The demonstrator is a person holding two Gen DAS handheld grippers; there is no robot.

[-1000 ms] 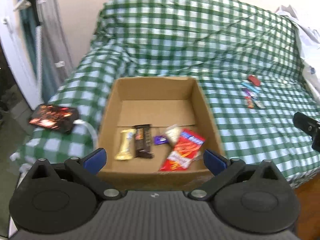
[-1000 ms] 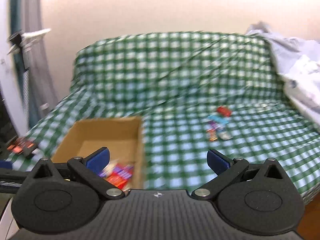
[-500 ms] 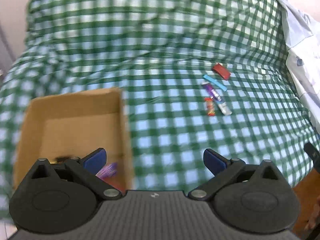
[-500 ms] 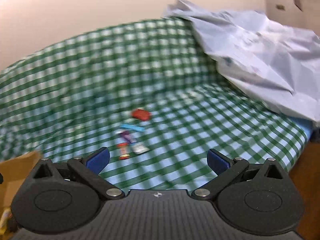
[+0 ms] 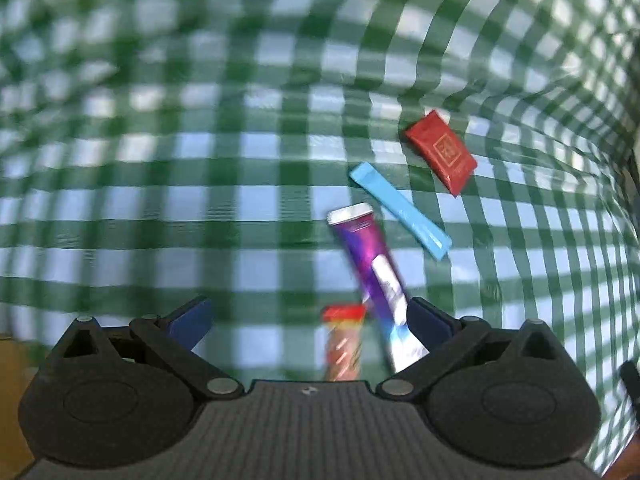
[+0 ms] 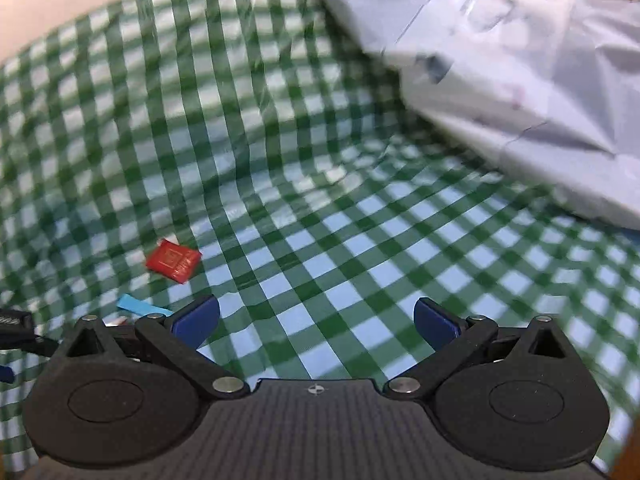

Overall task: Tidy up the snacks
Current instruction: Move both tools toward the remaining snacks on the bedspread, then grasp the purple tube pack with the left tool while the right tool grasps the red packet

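Observation:
Small snacks lie on the green checked cloth (image 5: 200, 184). In the left wrist view I see a red packet (image 5: 442, 152), a light blue stick (image 5: 400, 210), a purple tube with a white cap (image 5: 370, 264) and an orange-red tube (image 5: 344, 344). My left gripper (image 5: 310, 322) is open just above them; the orange-red tube lies between its fingers and the purple tube's lower end runs by the right finger (image 5: 430, 322). In the right wrist view the red packet (image 6: 173, 260) and blue stick (image 6: 138, 306) lie left of my open right gripper (image 6: 316, 322), which holds nothing.
A crumpled pale blue sheet (image 6: 500, 72) covers the right side of the bed. A sliver of brown cardboard (image 5: 12, 380) shows at the left wrist view's lower left. A dark piece of the other gripper (image 6: 16, 330) pokes in at the left edge.
My left gripper has swung right, away from the cardboard box, and dropped close over the loose snacks. The right gripper has also moved right and nearer the bed. Both stayed open.

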